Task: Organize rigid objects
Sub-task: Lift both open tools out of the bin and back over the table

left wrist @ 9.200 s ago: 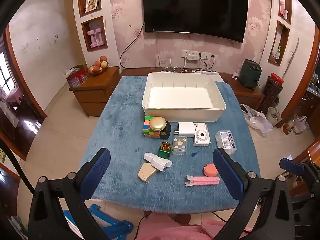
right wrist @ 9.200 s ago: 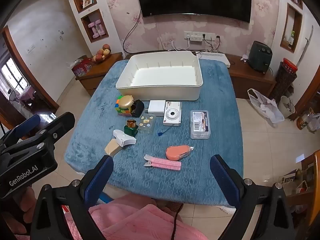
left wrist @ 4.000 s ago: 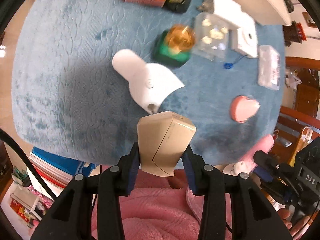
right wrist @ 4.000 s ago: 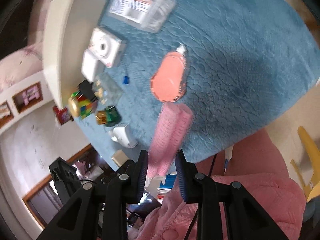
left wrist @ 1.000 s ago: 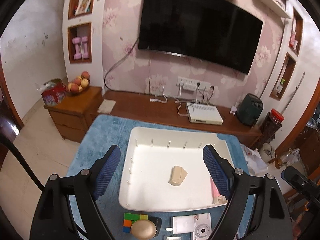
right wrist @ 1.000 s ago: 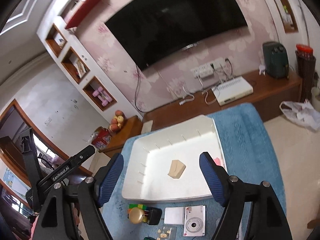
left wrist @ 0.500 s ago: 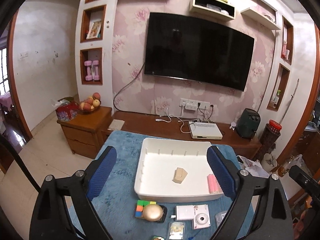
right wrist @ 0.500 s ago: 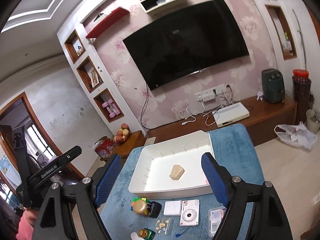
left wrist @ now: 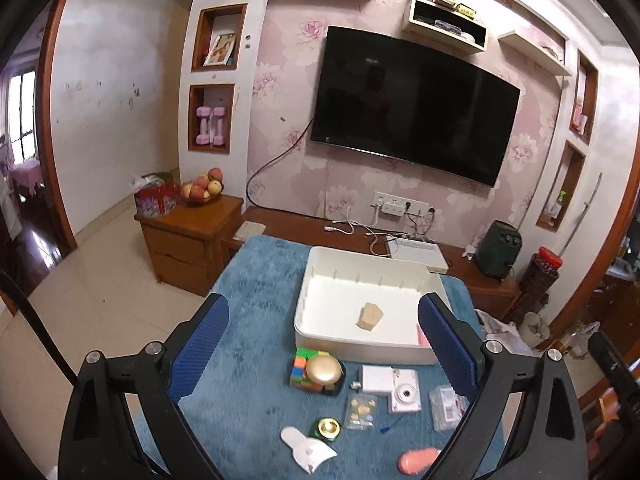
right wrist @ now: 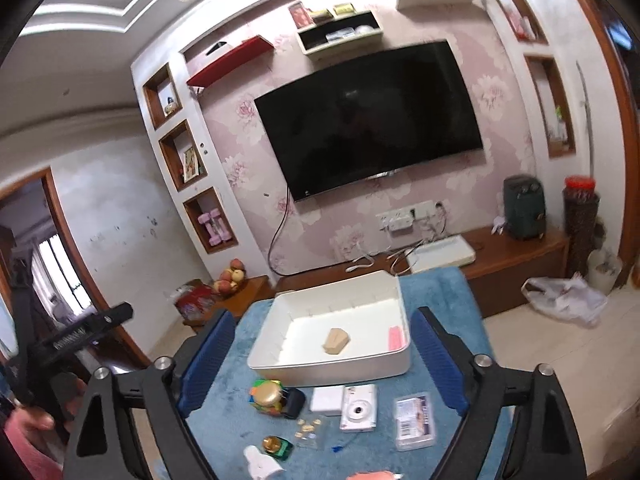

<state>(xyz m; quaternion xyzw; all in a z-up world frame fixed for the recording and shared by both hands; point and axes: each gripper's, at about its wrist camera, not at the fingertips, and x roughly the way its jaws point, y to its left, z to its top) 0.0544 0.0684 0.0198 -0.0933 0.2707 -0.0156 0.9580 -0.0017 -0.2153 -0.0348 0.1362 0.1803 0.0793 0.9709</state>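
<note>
A white bin [left wrist: 320, 336] [right wrist: 280, 368] stands at the far side of the blue-covered table [left wrist: 256, 304]. In it lie a beige block [left wrist: 370, 317] [right wrist: 336, 341] and a pink bar [right wrist: 395, 337]. In front of the bin lie a colour cube with a gold lid [left wrist: 318, 368], a white camera [left wrist: 405, 394], a clear case [right wrist: 414, 420], a green-gold jar [left wrist: 327, 428], a white tool [left wrist: 306, 449] and a pink-orange piece [left wrist: 416, 460]. My left gripper [left wrist: 324, 344] and right gripper [right wrist: 320, 364] are both open and empty, held high above the table.
A wooden side cabinet with a fruit bowl [left wrist: 200, 192] stands left of the table. A low TV bench with a white box [left wrist: 420, 256], a dark heater [left wrist: 498, 250] and a wall TV [left wrist: 412, 120] are behind it. A plastic bag [right wrist: 568, 296] lies on the floor at right.
Both grippers have pulled back and risen further from the bin, so more of the table's front objects show. The beige block and pink bar stay in the bin.
</note>
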